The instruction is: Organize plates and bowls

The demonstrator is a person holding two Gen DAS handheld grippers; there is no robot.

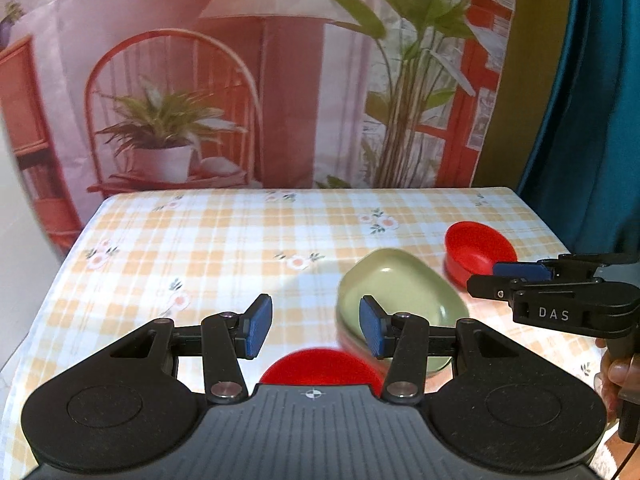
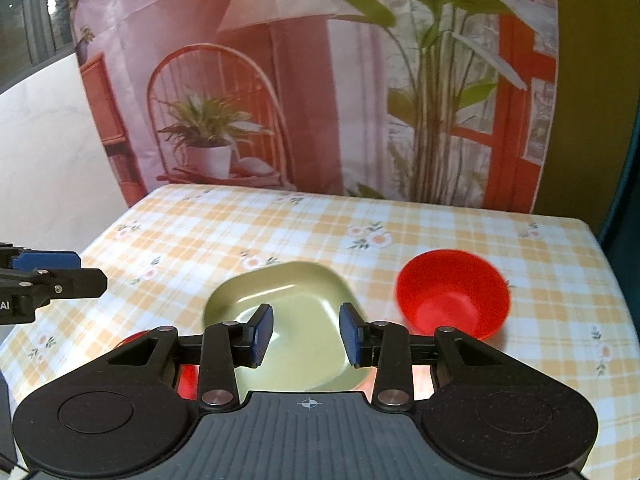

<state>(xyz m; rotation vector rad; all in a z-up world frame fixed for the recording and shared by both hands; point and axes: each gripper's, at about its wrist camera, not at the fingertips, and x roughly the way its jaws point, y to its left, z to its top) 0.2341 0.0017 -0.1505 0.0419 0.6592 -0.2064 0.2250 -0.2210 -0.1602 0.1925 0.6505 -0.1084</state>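
Near the table's (image 2: 440,224) right edge, an empty red bowl (image 2: 454,294) sits beside an empty green plate (image 2: 296,320), both tongs, left (image 1: 316,330) and right (image 2: 307,334), released.

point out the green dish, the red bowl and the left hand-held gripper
green dish (image 2: 296,316), right wrist view, on its inner floor
red bowl (image 2: 452,296), right wrist view, on its inside wall
left hand-held gripper (image 1: 316,326), left wrist view, midway between its blue fingertips

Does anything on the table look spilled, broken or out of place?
Nothing stands out. The green squarish plastic plate and red plastic bowl sit upright, empty and apart on the checked tablecloth; another red dish is mostly hidden.
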